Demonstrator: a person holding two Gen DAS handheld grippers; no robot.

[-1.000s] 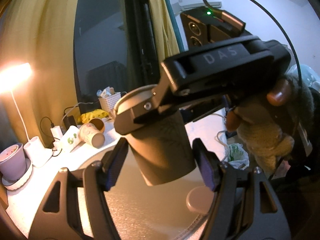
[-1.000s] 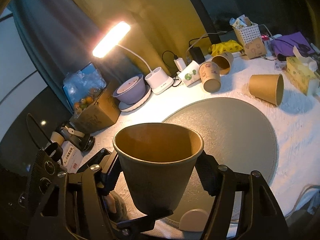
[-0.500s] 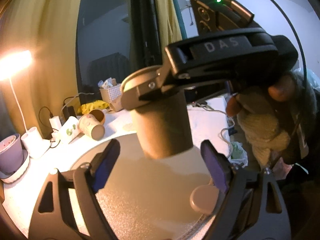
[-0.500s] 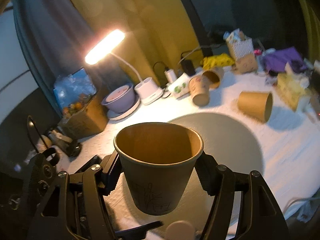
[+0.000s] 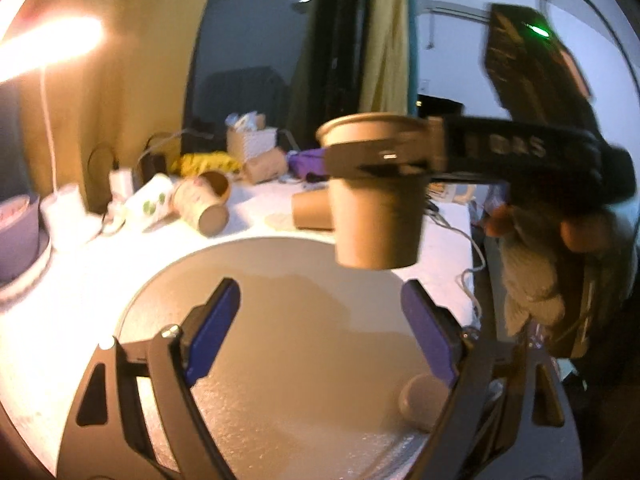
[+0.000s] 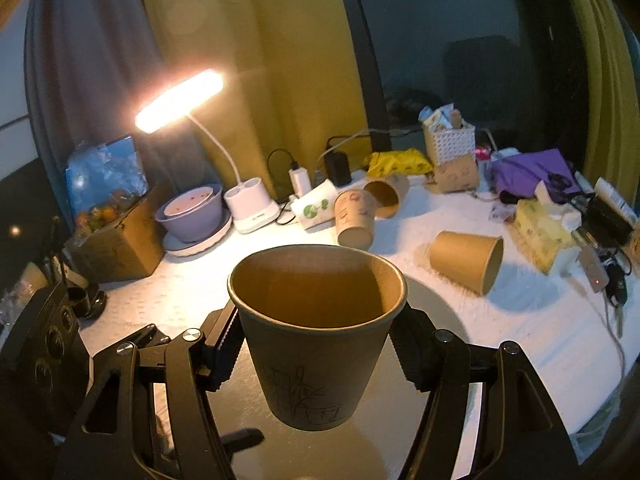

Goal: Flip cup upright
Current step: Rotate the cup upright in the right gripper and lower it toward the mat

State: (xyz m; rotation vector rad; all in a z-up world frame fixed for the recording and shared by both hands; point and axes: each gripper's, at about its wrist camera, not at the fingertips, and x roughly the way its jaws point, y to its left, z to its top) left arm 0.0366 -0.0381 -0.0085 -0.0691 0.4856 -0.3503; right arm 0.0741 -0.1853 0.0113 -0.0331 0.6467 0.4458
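Observation:
A brown paper cup with a line drawing on its side is held upright, mouth up, in my right gripper, which is shut on it just below the rim. It hangs above the round grey mat. In the left wrist view the same cup floats above the mat, clamped by the right gripper. My left gripper is open and empty, its blue pads wide apart, low over the mat and nearer than the cup.
Another brown cup lies on its side right of the mat. Two printed cups lie near the back, by a lit desk lamp, a purple bowl, a tissue box and clutter. A small round disc sits on the mat.
My right gripper has levelled the cup to upright and carried it away from the left gripper. My left gripper has opened wider and drawn back.

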